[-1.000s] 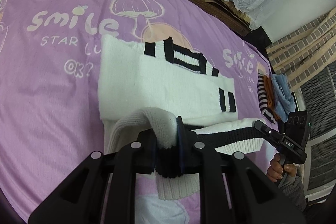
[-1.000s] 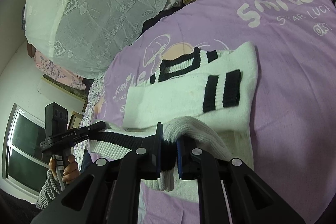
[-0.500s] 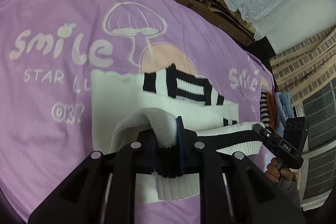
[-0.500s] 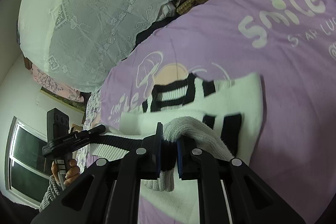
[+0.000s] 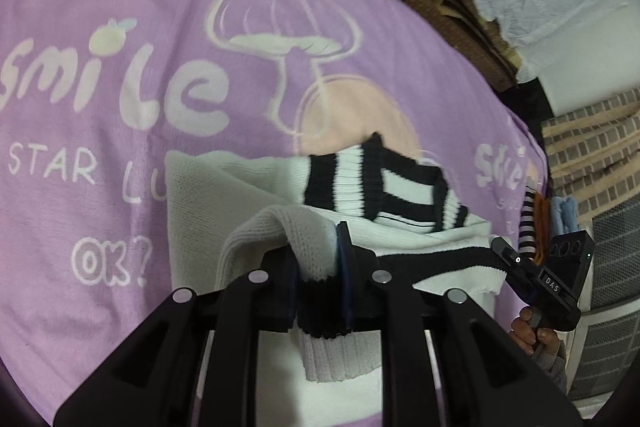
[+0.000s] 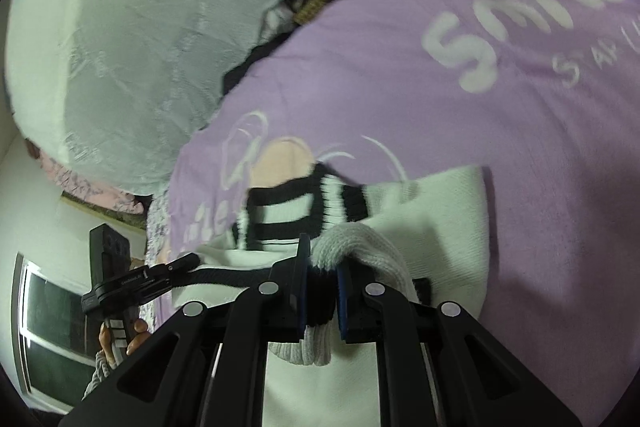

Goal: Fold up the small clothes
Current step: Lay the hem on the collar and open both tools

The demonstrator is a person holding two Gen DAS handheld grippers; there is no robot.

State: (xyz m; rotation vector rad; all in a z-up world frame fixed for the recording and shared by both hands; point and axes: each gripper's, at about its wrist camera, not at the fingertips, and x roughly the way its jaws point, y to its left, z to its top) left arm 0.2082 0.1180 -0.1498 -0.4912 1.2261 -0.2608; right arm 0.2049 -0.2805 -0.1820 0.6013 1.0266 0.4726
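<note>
Both grippers, left gripper [image 5: 318,259] and right gripper [image 6: 320,283], still pinch the white sweater [image 5: 208,211] hem and have carried it up toward the collar, so the fold is nearly done.

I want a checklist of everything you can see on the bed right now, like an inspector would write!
Surface: purple blanket printed with "smile" and a mushroom.
Job's things: white sweater with black stripes, its hem lifted toward the collar.
Clutter: small pile of clothes at the blanket's far edge.
Grippers: left gripper and right gripper each shut on the sweater hem.
Cables: nothing seen.
Surroundings: white lace cloth beyond the blanket; window.
</note>
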